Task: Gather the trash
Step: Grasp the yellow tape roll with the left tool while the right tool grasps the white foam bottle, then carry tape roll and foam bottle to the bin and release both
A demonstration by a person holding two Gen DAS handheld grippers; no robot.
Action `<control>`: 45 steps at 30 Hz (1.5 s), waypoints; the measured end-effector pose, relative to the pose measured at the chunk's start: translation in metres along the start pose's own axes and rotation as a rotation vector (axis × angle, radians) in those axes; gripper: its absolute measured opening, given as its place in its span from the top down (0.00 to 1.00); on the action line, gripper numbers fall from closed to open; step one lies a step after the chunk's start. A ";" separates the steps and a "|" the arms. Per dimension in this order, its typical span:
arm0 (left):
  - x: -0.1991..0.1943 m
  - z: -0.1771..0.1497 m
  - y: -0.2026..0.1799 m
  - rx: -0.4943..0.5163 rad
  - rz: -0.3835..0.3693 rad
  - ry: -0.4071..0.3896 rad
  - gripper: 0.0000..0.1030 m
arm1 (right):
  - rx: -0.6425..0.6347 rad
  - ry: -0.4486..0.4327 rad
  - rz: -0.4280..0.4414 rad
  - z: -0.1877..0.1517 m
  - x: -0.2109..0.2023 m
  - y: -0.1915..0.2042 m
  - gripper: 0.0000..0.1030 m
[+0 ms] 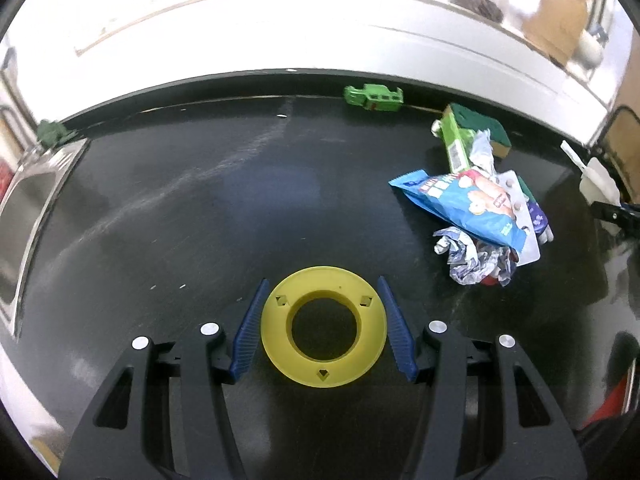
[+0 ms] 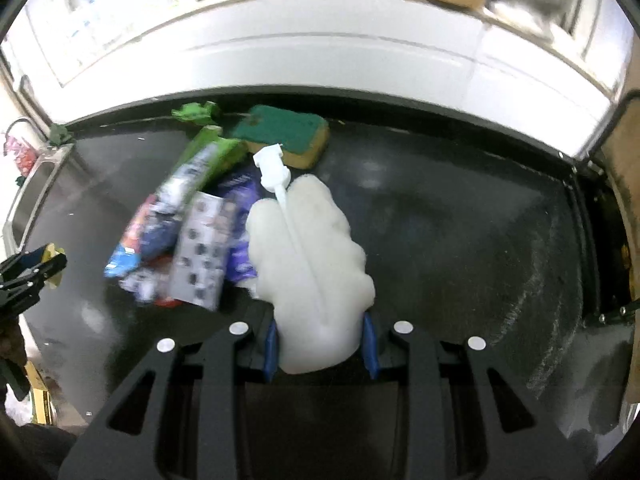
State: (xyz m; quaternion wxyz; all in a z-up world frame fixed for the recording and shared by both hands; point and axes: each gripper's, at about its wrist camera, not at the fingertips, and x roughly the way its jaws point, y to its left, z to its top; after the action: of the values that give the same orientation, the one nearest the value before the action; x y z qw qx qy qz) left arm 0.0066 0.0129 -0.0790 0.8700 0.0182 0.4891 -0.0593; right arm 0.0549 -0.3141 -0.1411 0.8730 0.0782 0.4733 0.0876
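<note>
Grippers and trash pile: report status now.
Left gripper shut on yellow ring. Right gripper shut on white plastic piece. Trash pile on black counter. Nothing blocking.

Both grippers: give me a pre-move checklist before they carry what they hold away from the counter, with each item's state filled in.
1. Left gripper grips the yellow ring: ok, both blue pads sit against its rim.
2. Right gripper grips the white object: ok, its base is pinched between the pads.
3. Yellow ring lifted off the black counter: cannot tell from this view.
4. White object free of the trash pile: cannot tell, it overlaps the pile's right edge in view.
5. Trash left to collect: not ok, the blue snack bag, crumpled paper and green box remain.
6. Green-topped sponge out of the way: ok, it lies at the back.
</note>
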 end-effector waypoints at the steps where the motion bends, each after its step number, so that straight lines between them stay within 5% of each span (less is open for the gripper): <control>1: -0.007 -0.003 0.005 -0.014 0.009 -0.006 0.47 | -0.009 -0.005 0.011 0.002 -0.003 0.007 0.69; 8: -0.047 -0.029 0.045 -0.106 0.063 -0.034 0.47 | -0.151 -0.049 0.144 0.026 -0.023 0.106 0.68; 15: -0.087 -0.084 0.110 -0.239 0.152 -0.038 0.47 | -0.367 -0.015 0.324 0.026 -0.026 0.254 0.68; 29: -0.137 -0.270 0.268 -0.636 0.321 0.035 0.47 | -0.782 0.268 0.615 -0.082 -0.010 0.553 0.68; 36: -0.125 -0.334 0.337 -0.785 0.327 0.045 0.47 | -0.878 0.418 0.629 -0.130 0.019 0.669 0.68; 45: -0.092 -0.361 0.373 -0.827 0.274 0.045 0.47 | -0.932 0.511 0.562 -0.157 0.060 0.745 0.66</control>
State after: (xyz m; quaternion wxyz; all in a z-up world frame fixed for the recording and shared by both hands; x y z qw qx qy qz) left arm -0.3019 0.4229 -0.1978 0.7930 -0.2658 0.4838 0.2578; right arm -0.1041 0.4326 -0.1110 0.6173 -0.2141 0.5410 0.5295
